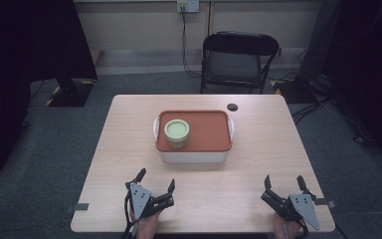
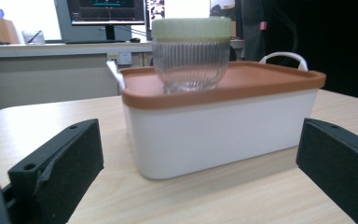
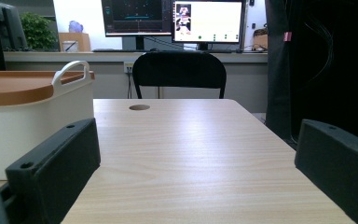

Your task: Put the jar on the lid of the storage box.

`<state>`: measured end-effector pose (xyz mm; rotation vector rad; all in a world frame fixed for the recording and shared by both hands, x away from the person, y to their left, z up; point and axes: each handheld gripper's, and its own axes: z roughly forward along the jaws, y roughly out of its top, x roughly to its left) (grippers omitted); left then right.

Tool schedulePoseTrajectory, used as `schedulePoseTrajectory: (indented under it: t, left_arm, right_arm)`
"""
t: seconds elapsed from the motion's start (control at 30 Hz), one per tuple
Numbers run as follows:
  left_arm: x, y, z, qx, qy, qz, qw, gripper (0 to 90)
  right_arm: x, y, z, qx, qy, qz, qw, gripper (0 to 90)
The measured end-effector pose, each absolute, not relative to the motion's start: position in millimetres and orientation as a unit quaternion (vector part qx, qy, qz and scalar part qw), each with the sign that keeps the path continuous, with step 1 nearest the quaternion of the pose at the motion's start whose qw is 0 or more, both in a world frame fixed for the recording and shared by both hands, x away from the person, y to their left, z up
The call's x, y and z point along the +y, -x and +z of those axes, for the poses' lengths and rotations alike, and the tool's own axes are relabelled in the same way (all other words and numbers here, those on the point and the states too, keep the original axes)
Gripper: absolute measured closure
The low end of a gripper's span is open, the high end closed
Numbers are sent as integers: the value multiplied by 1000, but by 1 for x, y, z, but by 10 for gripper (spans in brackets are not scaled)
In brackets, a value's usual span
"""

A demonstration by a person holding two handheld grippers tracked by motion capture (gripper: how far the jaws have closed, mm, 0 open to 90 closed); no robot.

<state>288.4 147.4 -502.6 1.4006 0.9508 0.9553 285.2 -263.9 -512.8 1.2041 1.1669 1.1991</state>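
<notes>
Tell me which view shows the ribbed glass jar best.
Left gripper view: the jar stands close, showing ribbed glass and green lid atop the orange box lid. The high view gives just its lid from above.

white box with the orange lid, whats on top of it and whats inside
A ribbed glass jar with a pale green lid stands on the left part of the box's orange lid. The inside of the white box is hidden: the lid is on and the walls are opaque.

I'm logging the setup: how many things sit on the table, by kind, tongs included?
White box with orange lid: 1
Ribbed glass jar with green lid, on the box lid: 1
Tongs, left and right, both open: 2
Total: 4
</notes>
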Motion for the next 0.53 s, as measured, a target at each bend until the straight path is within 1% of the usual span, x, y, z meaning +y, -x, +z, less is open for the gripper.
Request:
schedulePoseTrajectory:
  t: [0.2,0.27,0.43,0.53]
  left_arm:
    - [147,-287,-511,398,-596,414,562,2]
    - [148,-286,-512,400,-585,424,563,4]
    - [153,-285,-513,414,-565,425,574,10]
    - [153,-285,-513,415,-565,424,573,12]
  right_arm:
    - [-264,-285,-513,485,-502,499,514,0]
    - [-264,-285,-513,485,-502,498,514,0]
    - [-264,-285,-513,485,-502,499,514,0]
    - [-264,-285,-513,485,-502,499,514,0]
